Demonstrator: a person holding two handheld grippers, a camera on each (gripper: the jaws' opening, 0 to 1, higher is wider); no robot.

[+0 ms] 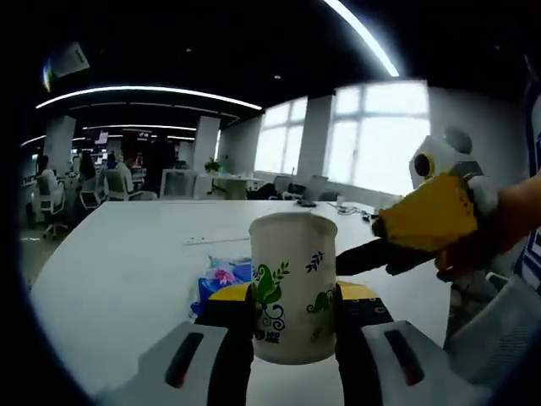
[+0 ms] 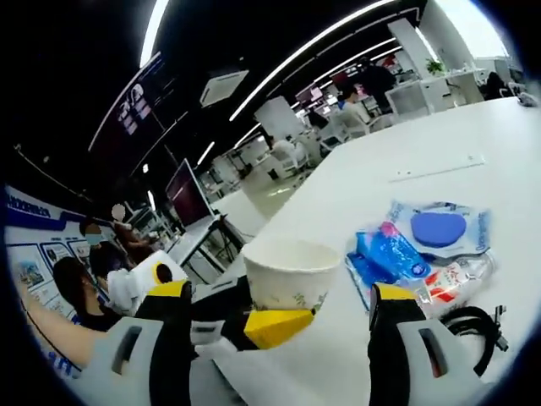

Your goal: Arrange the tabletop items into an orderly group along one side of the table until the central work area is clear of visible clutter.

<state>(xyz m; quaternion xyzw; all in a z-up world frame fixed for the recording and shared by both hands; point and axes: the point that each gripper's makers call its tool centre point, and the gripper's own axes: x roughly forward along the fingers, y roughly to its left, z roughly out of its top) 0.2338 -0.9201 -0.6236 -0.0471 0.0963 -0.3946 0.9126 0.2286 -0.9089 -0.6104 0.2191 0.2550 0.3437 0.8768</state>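
Cup (image 1: 292, 288) sat clamped between left gripper (image 1: 294, 320) jaws, held above white table (image 1: 127, 262). Right gripper (image 2: 279, 326) stood wide open, holding nothing, just beside cup. Packets (image 2: 418, 249) and black cable (image 2: 473, 326) lay near right on table. Risk: thin paper wall could crush or slip under squeeze; right gripper could knock cup.

open office | bright windows (image 1: 372, 135) | ceiling light strips (image 1: 148, 91) | desks, chairs (image 1: 118, 184)

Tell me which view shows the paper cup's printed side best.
The left gripper view: the paper cup stands centred between the left gripper jaws, its leaf print facing the camera. The right gripper view shows mostly its open rim, from above.
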